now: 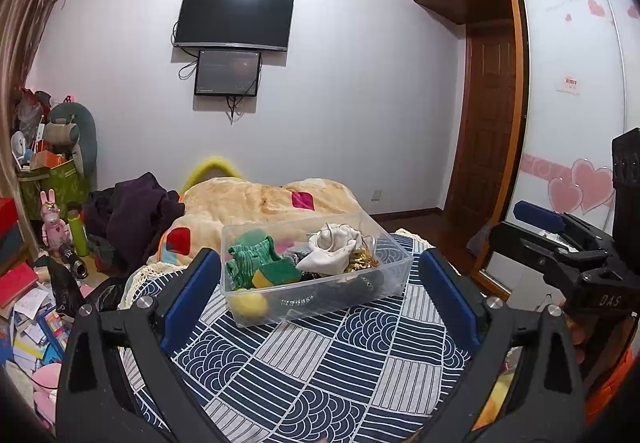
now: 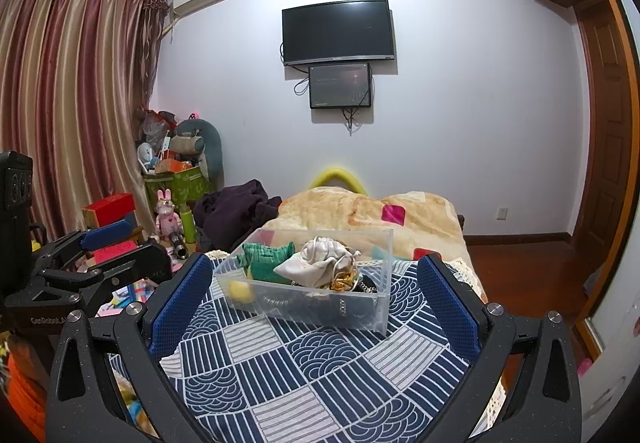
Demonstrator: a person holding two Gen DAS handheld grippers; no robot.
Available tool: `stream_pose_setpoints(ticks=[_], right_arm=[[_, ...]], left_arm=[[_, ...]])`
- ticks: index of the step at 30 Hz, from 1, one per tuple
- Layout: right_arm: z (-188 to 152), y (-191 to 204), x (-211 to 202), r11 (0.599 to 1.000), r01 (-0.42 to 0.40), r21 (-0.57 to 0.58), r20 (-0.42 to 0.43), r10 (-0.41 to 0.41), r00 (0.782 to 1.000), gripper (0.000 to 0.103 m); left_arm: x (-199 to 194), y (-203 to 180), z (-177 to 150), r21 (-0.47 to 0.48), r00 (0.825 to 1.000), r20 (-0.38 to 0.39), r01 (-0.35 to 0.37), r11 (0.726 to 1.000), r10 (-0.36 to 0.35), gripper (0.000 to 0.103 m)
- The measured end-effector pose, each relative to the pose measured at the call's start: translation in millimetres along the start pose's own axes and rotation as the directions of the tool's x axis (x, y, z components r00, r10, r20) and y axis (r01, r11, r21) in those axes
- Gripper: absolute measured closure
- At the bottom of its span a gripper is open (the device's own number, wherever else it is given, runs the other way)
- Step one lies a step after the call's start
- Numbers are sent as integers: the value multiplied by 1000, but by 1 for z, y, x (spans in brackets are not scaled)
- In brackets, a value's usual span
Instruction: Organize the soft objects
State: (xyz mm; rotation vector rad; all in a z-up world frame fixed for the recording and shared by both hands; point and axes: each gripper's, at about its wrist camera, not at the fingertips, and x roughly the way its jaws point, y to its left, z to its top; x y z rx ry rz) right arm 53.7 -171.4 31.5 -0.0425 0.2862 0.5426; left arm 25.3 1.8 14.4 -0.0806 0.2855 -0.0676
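A clear plastic bin (image 1: 394,277) (image 2: 378,317) stands on the blue and white patterned cloth (image 1: 320,371) (image 2: 320,375). It holds a green knitted cloth (image 1: 250,253) (image 2: 266,255), a green and yellow sponge (image 1: 278,275), a white pouch (image 1: 334,247) (image 2: 316,261), a yellow ball (image 1: 250,303) (image 2: 240,291) and dark beaded items. My left gripper (image 1: 320,295) is open and empty, short of the bin. My right gripper (image 2: 316,299) is open and empty too. Each gripper shows at the edge of the other's view.
Beyond the bin lies a beige blanket (image 1: 256,203) (image 2: 360,211) and a dark purple garment (image 1: 132,211) (image 2: 236,207). Cluttered boxes, books and toys (image 1: 52,227) (image 2: 168,211) fill the left floor. A wardrobe (image 1: 568,83) and a wooden door (image 2: 604,147) stand right.
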Motion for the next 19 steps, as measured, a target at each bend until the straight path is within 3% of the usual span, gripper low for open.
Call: stream_pose_setpoints(ticks=[19], right_arm=[[-4,2,1,1000,-1,0,-15,1,1000,1]], left_arm=[[1,-4,-1,3,1000,-8,10,1000,-10,3]])
